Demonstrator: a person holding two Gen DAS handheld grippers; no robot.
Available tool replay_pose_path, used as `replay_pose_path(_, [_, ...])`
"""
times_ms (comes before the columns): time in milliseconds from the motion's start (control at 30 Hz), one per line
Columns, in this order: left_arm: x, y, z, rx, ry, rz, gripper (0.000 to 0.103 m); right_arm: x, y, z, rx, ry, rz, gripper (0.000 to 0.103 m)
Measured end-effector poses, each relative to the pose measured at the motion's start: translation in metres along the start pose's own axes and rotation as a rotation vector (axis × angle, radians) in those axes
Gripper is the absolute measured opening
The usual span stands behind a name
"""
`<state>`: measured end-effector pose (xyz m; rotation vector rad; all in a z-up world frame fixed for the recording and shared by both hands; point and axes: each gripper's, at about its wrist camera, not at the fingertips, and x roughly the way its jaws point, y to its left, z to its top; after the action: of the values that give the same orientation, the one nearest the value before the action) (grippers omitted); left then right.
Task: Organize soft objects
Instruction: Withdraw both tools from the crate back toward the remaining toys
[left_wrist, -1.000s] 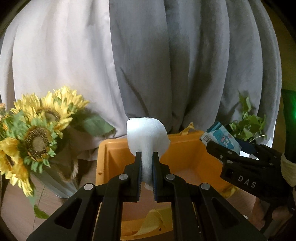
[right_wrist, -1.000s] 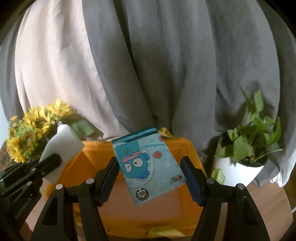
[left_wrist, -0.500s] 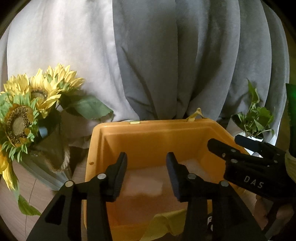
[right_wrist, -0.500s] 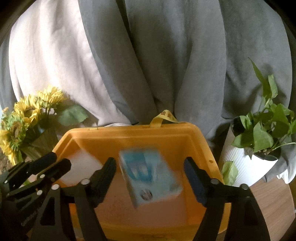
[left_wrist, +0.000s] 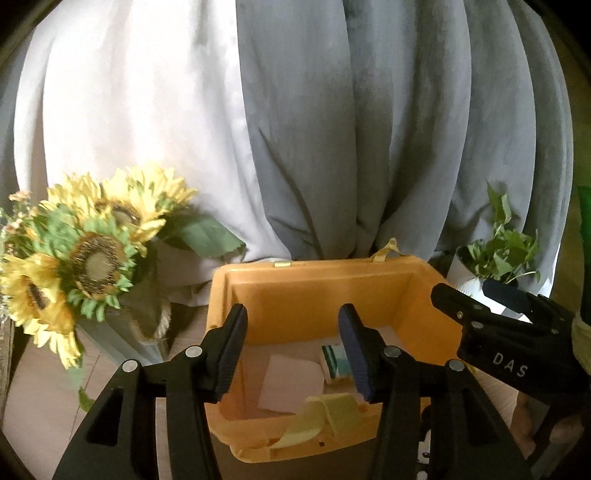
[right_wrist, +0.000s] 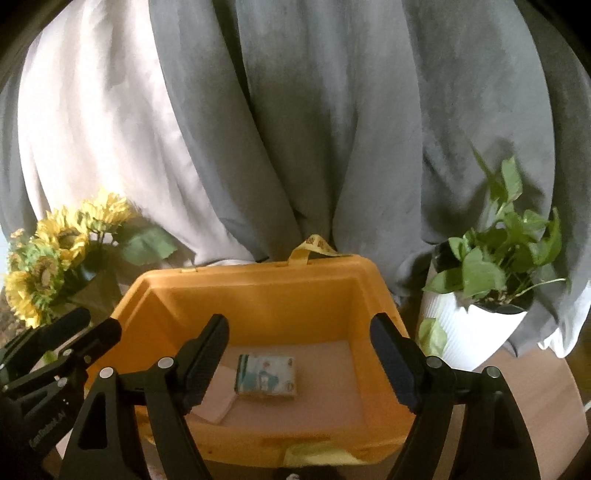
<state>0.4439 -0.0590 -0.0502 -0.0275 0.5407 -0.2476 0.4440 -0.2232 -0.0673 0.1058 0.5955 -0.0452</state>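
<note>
An orange bin stands right in front of both grippers. On its floor lie a white foam pad and, to its right, a tissue pack with a blue cartoon print. My left gripper hangs over the bin's near side; its jaws are opening and nothing is between them. My right gripper hovers over the bin, open and empty. Each gripper shows at the edge of the other's view, the right one and the left one.
A sunflower bouquet stands left of the bin and a leafy plant in a white pot stands to its right. Grey and white curtains hang close behind. A yellow strap drapes over the bin's near rim. All rest on a wooden tabletop.
Both grippers opened. The white pad left my left gripper and the tissue pack fell from my right gripper; both now lie on the bin's floor.
</note>
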Motion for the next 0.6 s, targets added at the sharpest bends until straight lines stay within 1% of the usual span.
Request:
replay_pose_path(433, [-0.070,-0.009,0.003,0.013,-0.081,0.018,0.054,-0.068,0.003,0.002,-0.001,-0.093,-0.012,0.080])
replay_pose_path(600, [-0.092,-0.011,0.000,0.010,-0.095,0.023,0.055,-0.094,0.003,-0.001,-0.002,-0.122,-0.018,0.080])
